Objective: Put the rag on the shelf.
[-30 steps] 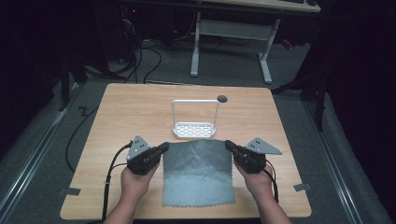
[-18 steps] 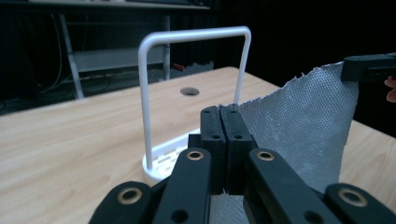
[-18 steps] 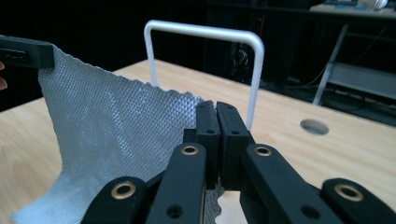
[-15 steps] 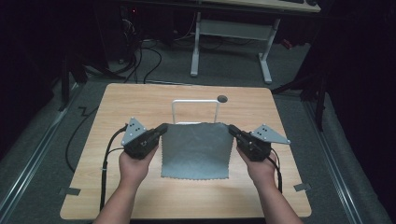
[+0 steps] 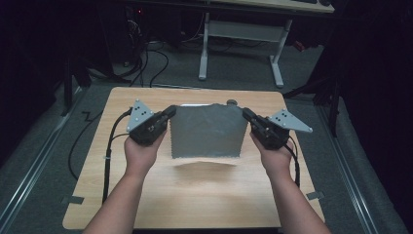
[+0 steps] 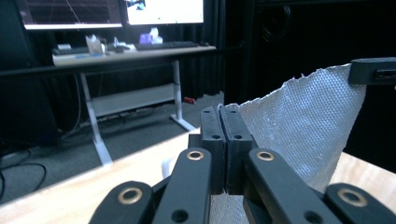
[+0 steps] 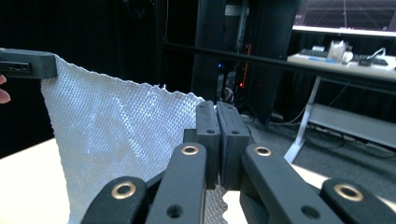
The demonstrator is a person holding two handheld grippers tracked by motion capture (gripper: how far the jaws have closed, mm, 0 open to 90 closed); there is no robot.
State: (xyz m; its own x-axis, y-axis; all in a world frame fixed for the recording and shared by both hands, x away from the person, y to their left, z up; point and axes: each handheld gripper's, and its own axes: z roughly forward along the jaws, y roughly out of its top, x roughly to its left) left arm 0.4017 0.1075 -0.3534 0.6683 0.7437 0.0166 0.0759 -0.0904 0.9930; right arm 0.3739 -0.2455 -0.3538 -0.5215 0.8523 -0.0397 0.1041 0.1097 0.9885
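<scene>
Left tool (image 5: 169, 112): clamped on cloth (image 5: 207, 131) top-left corner | Right tool (image 5: 246, 115): clamped on top-right corner | Cloth: hanging stretched between both tools, clear above table (image 5: 195, 195), top edge running left-right, both hands equally near.

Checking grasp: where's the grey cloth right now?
In the high view, the grey cloth hangs mid-table, pinched at its top corners between the left gripper and right gripper.

Grey cloth (image 5: 208, 130) hangs stretched between both tongs, blocking the middle above the worktop (image 5: 195, 195). Near half of worktop bare, free to pass. White rack behind cloth, mostly hidden
</scene>
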